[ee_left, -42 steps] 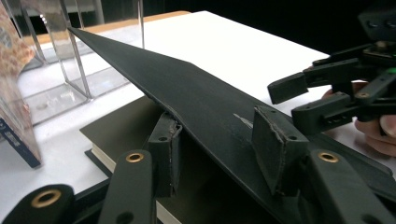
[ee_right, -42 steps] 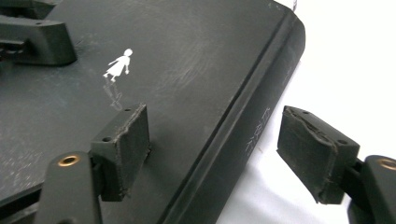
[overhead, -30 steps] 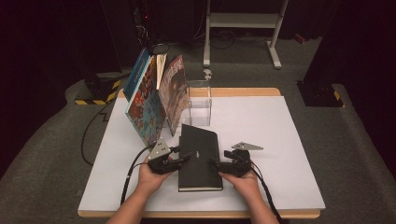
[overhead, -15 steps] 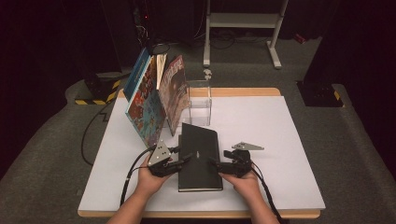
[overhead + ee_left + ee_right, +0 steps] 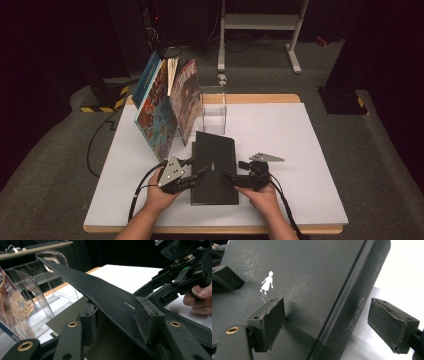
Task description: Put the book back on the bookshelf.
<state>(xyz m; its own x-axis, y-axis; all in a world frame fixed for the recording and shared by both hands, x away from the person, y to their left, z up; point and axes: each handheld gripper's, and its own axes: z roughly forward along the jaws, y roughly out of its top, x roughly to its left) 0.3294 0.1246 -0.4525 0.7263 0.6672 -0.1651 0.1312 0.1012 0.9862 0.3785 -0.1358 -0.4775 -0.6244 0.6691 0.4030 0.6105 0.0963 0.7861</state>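
a black book [image 5: 214,167] lies on the white table [image 5: 300,150], a little toward six o'clock from the table's middle in the high view, with its far end close to a clear acrylic stand [image 5: 212,111] at twelve o'clock and a row of colourful books [image 5: 162,107] leaning at about ten o'clock. the left gripper [image 5: 192,176] comes in from nine o'clock of the book and, in the left gripper view, its jaws are at a middling width, one pad under the lifted front cover [image 5: 105,297] and one on top, so it looks clamped on that cover and raising it off the pages. the right gripper [image 5: 332,325] sits at three o'clock of the book; its jaws have just been opening and now stand wide, one pad resting against the cover face, the other clear of the spine with white table showing between, so the book's spine edge lies between them but is not pinched. judging by this, the work is at an early stage: the book is not yet stood up or moved to the stand, and the cover is only partly lifted; carrying or shelving it remains. on the cover a small white figure of a child [image 5: 267,282] is printed, and the spine carries pale east asian characters [image 5: 356,313], too faint to read with confidence. the lettering on the leaning books is too small to make out.
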